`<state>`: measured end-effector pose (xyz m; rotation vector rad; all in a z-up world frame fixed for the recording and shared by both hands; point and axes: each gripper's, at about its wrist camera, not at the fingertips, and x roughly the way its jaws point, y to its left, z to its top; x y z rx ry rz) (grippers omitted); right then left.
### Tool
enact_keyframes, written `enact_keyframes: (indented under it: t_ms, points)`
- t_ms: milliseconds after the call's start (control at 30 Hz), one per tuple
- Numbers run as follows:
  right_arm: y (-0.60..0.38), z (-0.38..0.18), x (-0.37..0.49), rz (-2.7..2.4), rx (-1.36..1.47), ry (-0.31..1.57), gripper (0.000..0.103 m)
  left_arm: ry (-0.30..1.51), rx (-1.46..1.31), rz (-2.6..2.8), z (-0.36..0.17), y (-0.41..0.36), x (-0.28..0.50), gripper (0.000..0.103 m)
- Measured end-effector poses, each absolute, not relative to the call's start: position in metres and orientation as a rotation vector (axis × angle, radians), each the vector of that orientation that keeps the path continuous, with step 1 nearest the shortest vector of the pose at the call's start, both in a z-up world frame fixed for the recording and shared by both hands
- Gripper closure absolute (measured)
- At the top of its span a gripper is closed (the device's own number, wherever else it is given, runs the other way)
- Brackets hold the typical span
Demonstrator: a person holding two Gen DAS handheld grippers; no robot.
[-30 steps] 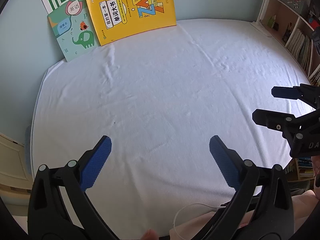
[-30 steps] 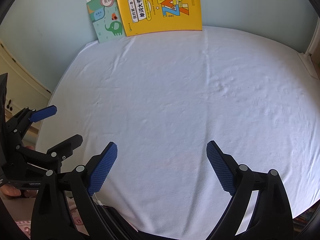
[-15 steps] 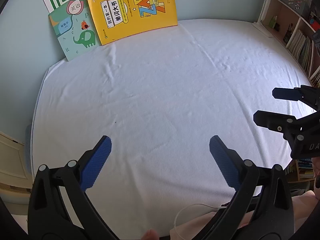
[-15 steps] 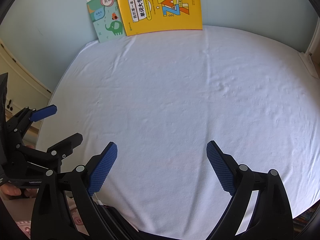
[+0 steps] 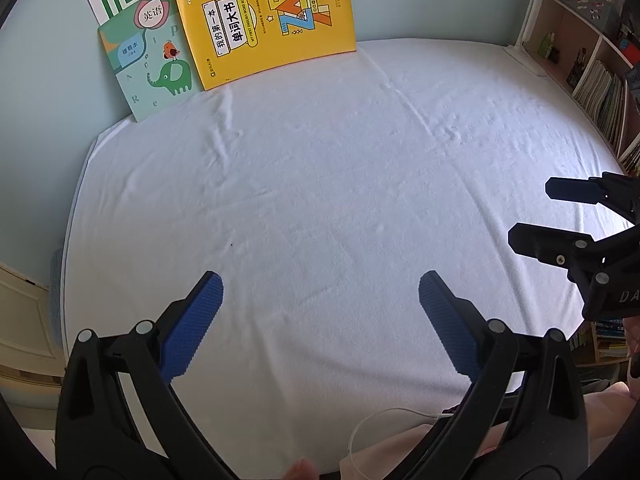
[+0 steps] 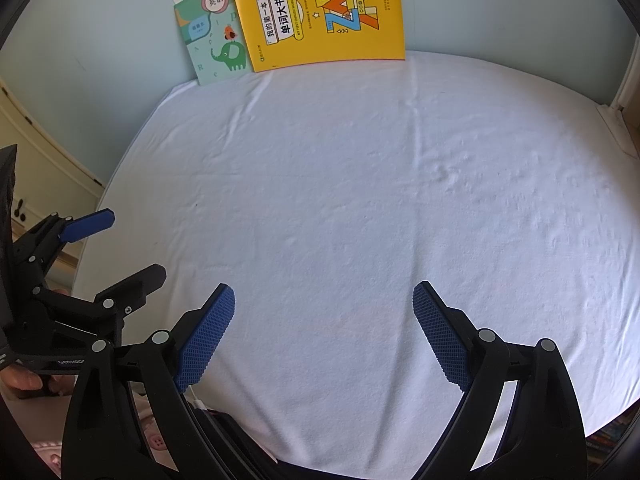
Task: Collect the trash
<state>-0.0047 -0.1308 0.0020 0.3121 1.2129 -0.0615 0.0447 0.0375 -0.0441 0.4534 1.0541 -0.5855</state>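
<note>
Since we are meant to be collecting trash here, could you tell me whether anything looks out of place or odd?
Oddly, no trash shows on the white sheet. Only a yellow book and a green elephant book lean on the wall, and both grippers, left gripper and right gripper, are open and empty.

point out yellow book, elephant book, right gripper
yellow book (image 5: pixel 272 28), left wrist view, middle of the cover.
elephant book (image 5: pixel 154 68), left wrist view, cover above the elephant.
right gripper (image 6: pixel 323 334), right wrist view, midway between its fingertips.
</note>
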Motion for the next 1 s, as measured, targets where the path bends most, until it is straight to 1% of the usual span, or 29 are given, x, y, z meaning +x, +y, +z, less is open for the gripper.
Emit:
enact_keyframes:
  t_ms: [533,700,1000]
  points:
    - [-0.1300,0.0019,-0.0050,-0.062,0.312,1.215,0.013,1.048,0.462,-0.594,-0.0447,0.0358,0.0465,0.007]
    - [-0.1300,0.0017,-0.0053,-0.065,0.311,1.217,0.013,0.995,0.487,-0.583,-0.0400,0.0335,0.0442,0.007]
    - [-0.1301,0.0011,-0.0063,-0.070,0.314,1.214,0.013,1.039,0.483,-0.577,-0.0458,0.0303,0.0473,0.007]
